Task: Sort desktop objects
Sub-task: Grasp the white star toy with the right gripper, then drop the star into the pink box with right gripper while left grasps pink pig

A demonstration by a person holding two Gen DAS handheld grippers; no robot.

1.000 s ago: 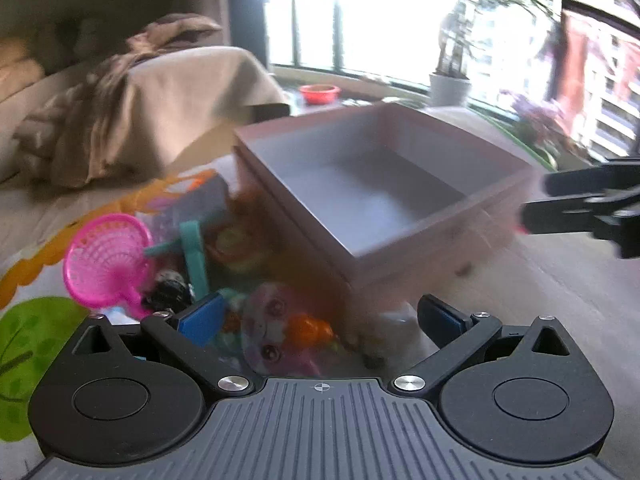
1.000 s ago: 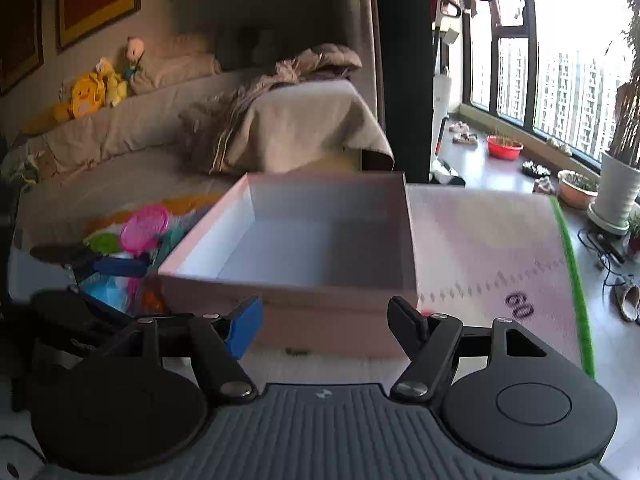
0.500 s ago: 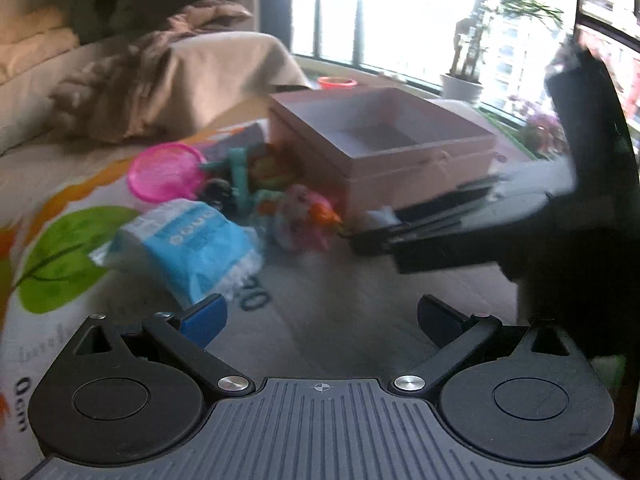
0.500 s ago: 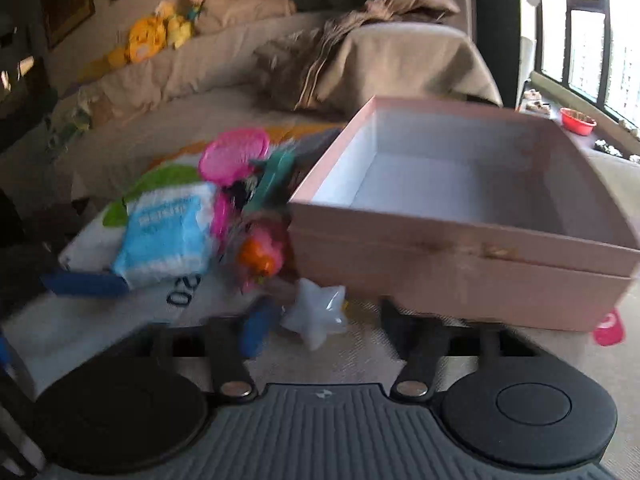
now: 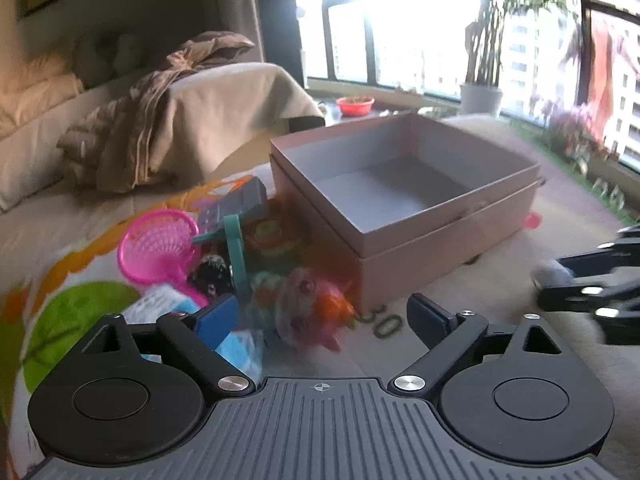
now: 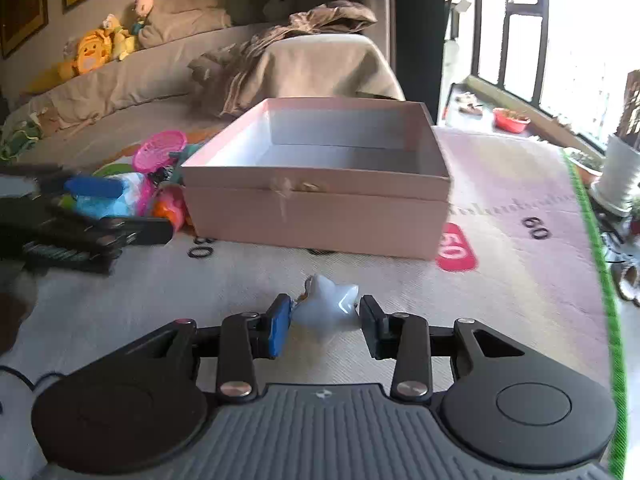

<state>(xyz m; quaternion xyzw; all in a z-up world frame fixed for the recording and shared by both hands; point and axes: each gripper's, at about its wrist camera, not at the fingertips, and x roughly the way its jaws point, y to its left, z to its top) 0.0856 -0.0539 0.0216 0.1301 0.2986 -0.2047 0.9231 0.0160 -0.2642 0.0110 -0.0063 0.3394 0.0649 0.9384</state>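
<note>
Right gripper (image 6: 323, 322) clamped on white star (image 6: 326, 307), one point aimed far toward pink box (image 6: 316, 216); no long axis. Left gripper (image 5: 320, 316) spread wide, empty, near toy pile (image 5: 224, 256) left of box.

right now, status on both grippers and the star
Right gripper closed around white star. Left gripper open, empty, over toy pile. Pink box ahead, path open.

Both claws (image 5: 322, 316) (image 6: 325, 322) look black, ribbed grey bases, silver screws, seemingly blue-padded fingertips (image 5: 218, 317).
</note>
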